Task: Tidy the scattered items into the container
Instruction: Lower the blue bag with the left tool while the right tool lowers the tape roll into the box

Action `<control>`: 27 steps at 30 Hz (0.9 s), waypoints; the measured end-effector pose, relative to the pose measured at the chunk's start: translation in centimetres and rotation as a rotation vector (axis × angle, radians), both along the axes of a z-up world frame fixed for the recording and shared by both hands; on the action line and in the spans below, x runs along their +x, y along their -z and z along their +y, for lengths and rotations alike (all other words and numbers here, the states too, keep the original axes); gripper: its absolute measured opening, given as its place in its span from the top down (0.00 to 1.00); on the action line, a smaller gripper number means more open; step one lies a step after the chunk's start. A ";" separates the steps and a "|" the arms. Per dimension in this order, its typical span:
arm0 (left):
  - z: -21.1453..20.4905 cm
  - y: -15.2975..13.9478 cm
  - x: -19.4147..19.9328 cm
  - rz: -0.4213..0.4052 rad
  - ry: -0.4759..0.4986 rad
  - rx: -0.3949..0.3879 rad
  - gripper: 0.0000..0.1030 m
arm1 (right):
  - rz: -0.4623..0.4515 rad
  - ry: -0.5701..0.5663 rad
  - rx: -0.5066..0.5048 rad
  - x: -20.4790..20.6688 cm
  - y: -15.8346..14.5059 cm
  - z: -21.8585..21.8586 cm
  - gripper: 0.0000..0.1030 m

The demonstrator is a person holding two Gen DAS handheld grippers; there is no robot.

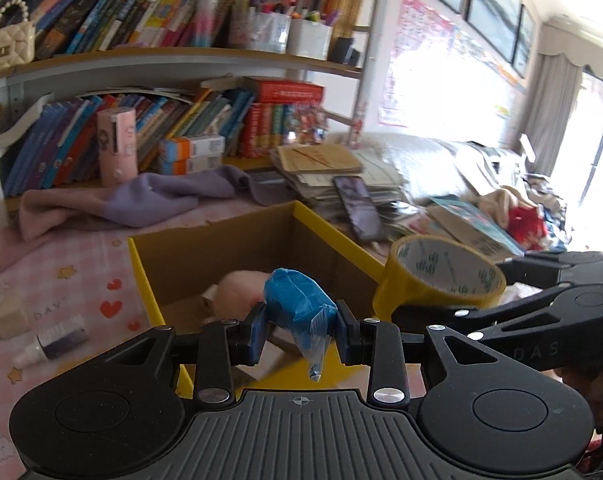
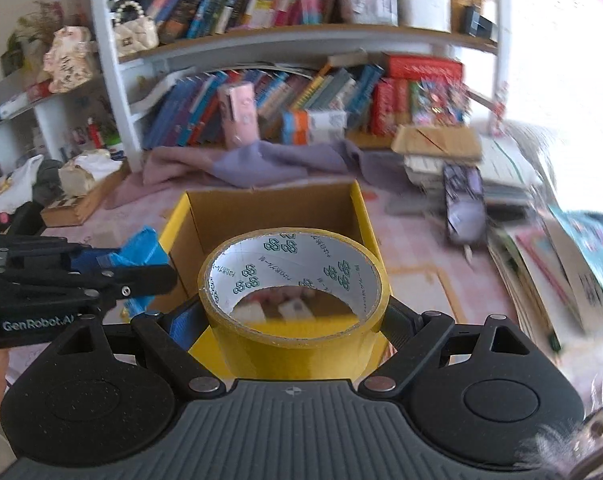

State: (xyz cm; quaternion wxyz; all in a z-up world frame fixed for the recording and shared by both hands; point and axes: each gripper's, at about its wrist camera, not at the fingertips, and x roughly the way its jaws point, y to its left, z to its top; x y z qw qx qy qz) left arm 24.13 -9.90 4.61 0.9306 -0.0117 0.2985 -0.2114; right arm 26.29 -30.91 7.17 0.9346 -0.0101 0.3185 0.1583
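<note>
A yellow-rimmed cardboard box (image 1: 221, 256) (image 2: 371, 224) stands on the pink patterned table. My left gripper (image 1: 301, 332) is shut on a blue packet in clear plastic (image 1: 297, 300), held above the box's near edge. In the right wrist view that packet (image 2: 141, 252) and the left gripper (image 2: 149, 278) show at the box's left side. My right gripper (image 2: 297, 316) is shut on a yellow tape roll (image 2: 295, 320), just in front of the box. The same tape roll (image 1: 441, 280) sits by the box's right wall in the left wrist view. A pink fluffy item (image 1: 237, 292) lies inside the box.
A small spray bottle (image 1: 53, 344) lies on the table to the box's left. A purple-pink cloth (image 1: 141, 200) lies behind the box. A phone (image 1: 359, 208) rests on a pile of papers and books at right. Bookshelves (image 2: 301, 40) fill the back.
</note>
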 end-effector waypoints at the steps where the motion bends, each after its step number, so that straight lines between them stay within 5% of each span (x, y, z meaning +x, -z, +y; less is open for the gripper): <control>1: -0.1 0.0 0.5 0.001 -0.014 0.004 0.68 | -0.003 -0.016 -0.002 0.8 0.0 0.0 0.14; 11: -0.9 0.6 7.9 0.030 -0.119 0.084 0.68 | 0.008 -0.191 -0.069 9.4 2.2 1.3 0.14; 22: -1.9 5.3 12.8 0.167 -0.151 0.164 0.68 | 0.262 -0.286 -0.094 14.3 6.9 3.0 0.14; 27: -2.9 6.3 13.8 0.193 -0.138 0.183 0.68 | 0.248 -0.301 -0.174 14.3 7.8 3.7 0.13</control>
